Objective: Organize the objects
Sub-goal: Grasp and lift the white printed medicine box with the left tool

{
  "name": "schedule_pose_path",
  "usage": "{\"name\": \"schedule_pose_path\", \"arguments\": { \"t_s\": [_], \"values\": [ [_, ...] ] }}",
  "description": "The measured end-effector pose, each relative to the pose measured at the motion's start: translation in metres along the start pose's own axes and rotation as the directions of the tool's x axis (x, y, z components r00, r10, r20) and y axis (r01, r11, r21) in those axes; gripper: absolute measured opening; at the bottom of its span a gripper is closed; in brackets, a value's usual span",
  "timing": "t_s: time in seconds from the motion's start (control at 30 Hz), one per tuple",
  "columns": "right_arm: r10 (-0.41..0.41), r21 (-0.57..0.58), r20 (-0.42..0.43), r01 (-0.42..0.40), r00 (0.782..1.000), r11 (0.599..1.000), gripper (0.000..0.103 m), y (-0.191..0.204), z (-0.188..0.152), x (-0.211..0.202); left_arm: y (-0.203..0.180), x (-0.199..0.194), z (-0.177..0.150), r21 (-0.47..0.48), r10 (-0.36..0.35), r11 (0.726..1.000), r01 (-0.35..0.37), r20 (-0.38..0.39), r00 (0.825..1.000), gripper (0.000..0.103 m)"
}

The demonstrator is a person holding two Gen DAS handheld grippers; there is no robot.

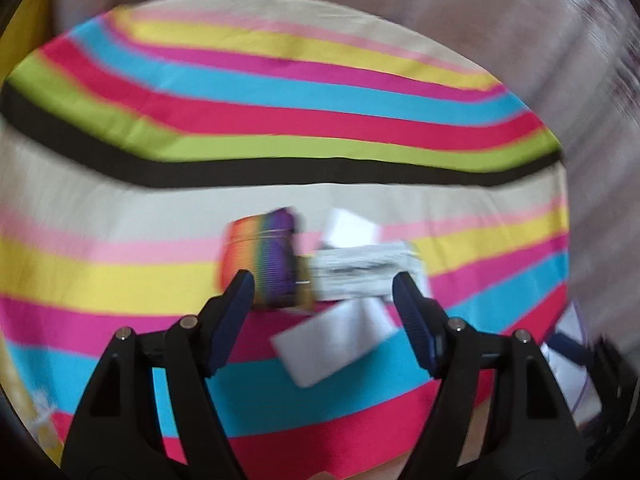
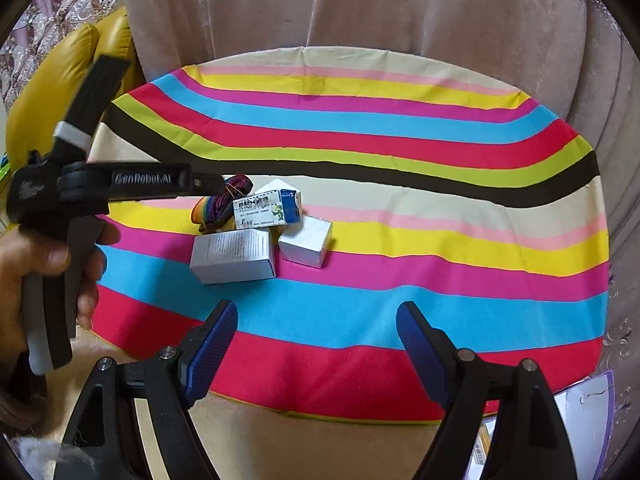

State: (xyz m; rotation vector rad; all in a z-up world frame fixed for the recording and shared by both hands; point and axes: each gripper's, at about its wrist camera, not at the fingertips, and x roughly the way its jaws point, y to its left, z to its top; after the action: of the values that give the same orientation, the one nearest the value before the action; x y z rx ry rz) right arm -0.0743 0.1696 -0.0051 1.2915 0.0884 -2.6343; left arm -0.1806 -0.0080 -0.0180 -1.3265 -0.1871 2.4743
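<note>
On the striped cloth (image 2: 400,208) lie a rolled rainbow strap (image 2: 218,206), a printed medicine box (image 2: 268,208), a long white box (image 2: 232,254) and a small white box (image 2: 306,244), all close together. In the blurred left wrist view my left gripper (image 1: 324,294) is open and empty just above the rainbow strap (image 1: 266,258), the printed box (image 1: 362,270) and a white box (image 1: 340,344). The left gripper's body (image 2: 120,184) shows in the right wrist view, held by a hand. My right gripper (image 2: 318,334) is open and empty near the cloth's front edge.
A yellow cushion (image 2: 52,80) lies at the left. A beige curtain (image 2: 400,8) hangs behind the cloth. Papers and a purple-edged bag (image 2: 584,412) lie at the lower right, off the cloth.
</note>
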Motion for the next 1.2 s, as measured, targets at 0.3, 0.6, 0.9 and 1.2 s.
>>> {"name": "schedule_pose_path", "arguments": {
  "t_s": [0.3,0.6,0.9,1.2],
  "values": [
    [-0.017,0.176,0.007,0.015,1.0,0.984,0.083,-0.034,-0.012,0.001,-0.021,0.027,-0.006,-0.01,-0.061,0.998,0.061,-0.001,0.998,0.098],
    [-0.011,0.148,-0.001,0.011,1.0,0.989,0.083,-0.028,-0.018,0.007,-0.003,0.048,-0.005,-0.124,-0.118,0.986,0.112,-0.043,0.992,0.099],
    [0.008,0.166,-0.013,-0.006,1.0,0.986,0.083,-0.032,-0.021,0.01,-0.006,0.065,0.001,-0.137,-0.129,0.984,0.117,-0.077,0.989,0.099],
    [0.001,0.155,-0.03,0.004,1.0,0.988,0.083,-0.026,-0.02,0.014,-0.012,0.071,0.003,-0.114,-0.162,0.982,0.15,-0.105,0.981,0.078]
  ]
}}
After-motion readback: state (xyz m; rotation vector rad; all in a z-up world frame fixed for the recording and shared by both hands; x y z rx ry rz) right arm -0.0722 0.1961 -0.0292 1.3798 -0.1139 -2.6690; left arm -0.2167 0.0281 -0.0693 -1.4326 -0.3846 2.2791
